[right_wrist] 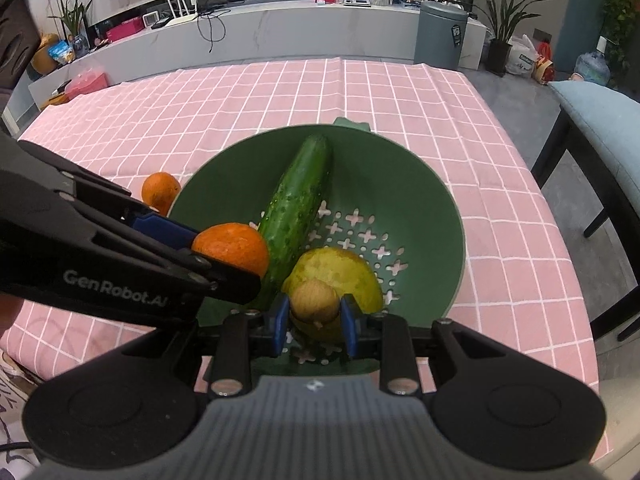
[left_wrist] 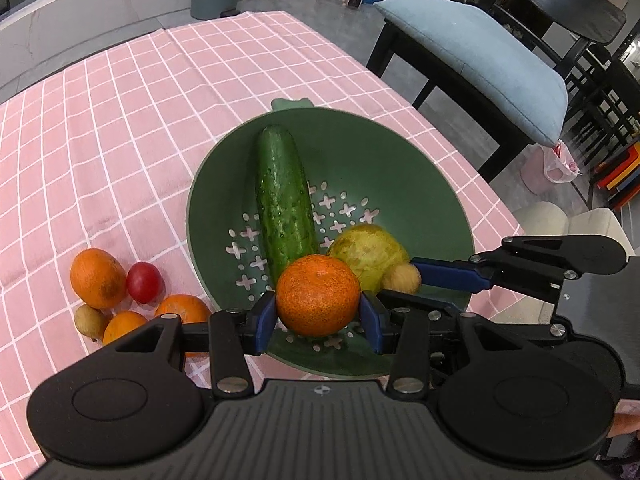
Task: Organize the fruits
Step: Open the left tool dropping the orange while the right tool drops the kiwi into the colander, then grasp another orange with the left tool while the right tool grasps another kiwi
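- Left gripper (left_wrist: 318, 314) pinches an orange (left_wrist: 318, 295) over the green bowl (left_wrist: 420, 168).
- Right gripper (right_wrist: 314, 322) is closed on a small tan fruit (right_wrist: 314, 301).
- Cucumber (left_wrist: 283, 200) lies lengthwise, pointing away toward the bowl's far rim.

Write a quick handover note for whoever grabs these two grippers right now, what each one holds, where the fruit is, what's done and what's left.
Left gripper: shut on a mandarin, held over the near edge of the green colander.
Right gripper: shut on a small tan fruit, also over the colander.
Done: cucumber and yellow-green pear already lie in the colander.
Left: release both held fruits, then collect those on the tablecloth: three oranges, one red fruit, one small tan one.
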Tool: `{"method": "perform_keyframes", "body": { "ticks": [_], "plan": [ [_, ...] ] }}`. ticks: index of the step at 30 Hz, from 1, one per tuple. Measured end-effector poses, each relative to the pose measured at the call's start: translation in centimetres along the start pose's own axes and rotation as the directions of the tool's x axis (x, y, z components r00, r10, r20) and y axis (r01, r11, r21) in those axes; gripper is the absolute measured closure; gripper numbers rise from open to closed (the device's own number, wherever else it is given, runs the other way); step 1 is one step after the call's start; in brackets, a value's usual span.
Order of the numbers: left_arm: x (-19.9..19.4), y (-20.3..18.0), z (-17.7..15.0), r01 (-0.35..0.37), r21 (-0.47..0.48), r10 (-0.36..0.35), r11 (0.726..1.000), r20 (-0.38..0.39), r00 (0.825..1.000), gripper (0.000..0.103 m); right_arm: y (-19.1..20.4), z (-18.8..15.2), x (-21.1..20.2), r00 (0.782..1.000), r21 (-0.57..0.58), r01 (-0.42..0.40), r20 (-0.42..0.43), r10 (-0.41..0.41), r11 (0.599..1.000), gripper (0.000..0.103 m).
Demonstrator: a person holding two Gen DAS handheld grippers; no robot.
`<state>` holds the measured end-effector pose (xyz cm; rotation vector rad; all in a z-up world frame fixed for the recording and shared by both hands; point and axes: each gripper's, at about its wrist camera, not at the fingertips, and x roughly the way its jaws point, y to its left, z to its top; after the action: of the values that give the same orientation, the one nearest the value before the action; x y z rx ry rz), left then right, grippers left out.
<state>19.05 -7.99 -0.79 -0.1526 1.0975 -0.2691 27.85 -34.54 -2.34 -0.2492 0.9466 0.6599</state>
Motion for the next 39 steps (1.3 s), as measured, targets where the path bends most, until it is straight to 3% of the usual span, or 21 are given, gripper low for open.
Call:
{"method": "perform_keyframes", "body": {
  "ticks": [5, 8, 10, 15, 19, 26, 30, 39],
  "plan": [
    [0.0, 0.0, -0.1, 0.017, -0.012, -0.018, 1.000, -0.009, 1.000, 0.052, 0.0, 0.0, -0.3, 1.000, 0.010, -0.012, 0.001, 0.012, 1.000, 0.078],
    [-0.4, -0.3, -0.1, 0.009, -0.005, -0.009, 1.000, -0.009, 1.000, 0.047, -0.1, -0.1, -0.7, 1.000, 0.026, -0.013, 0.007, 0.012, 1.000, 0.071],
    [-1.0, -0.3, -0.2, 0.014, -0.005, -0.014, 1.000, 0.014, 1.000, 0.041, -0.1, -0.2, -1.2, 1.000, 0.034, -0.012, 0.017, 0.011, 0.999, 0.069],
    [-3.5, -0.4, -0.2, 0.008, 0.005, -0.008, 1.000, 0.074, 0.997, 0.040, 0.2, -0.3, -2.6, 0.998, 0.065, -0.005, 0.065, 0.000, 0.998, 0.062],
    [-6.0, -0.4, -0.8, -0.041, 0.014, 0.039, 0.999, 0.138, 0.990, 0.040, 1.2, -0.6, -4.0, 0.991, 0.083, -0.016, 0.133, 0.004, 0.996, 0.048],
    [-9.6, 0.2, -2.7, -0.173, 0.047, 0.156, 0.984, 0.254, 0.954, 0.040, 4.6, -1.2, -5.5, 0.959, 0.094, -0.030, 0.283, 0.002, 0.995, 0.047],
    [-10.8, 1.6, -4.0, -0.180, 0.041, 0.160, 0.983, 0.300, 0.940, 0.040, 6.8, -1.3, -5.4, 0.947, 0.077, -0.054, 0.321, 0.027, 0.996, 0.048],
    [-10.8, 5.7, -6.2, -0.176, 0.001, 0.169, 0.984, 0.287, 0.943, 0.040, 11.3, -1.7, -3.4, 0.947, -0.003, -0.038, 0.320, 0.037, 0.999, 0.057]
  ]
}}
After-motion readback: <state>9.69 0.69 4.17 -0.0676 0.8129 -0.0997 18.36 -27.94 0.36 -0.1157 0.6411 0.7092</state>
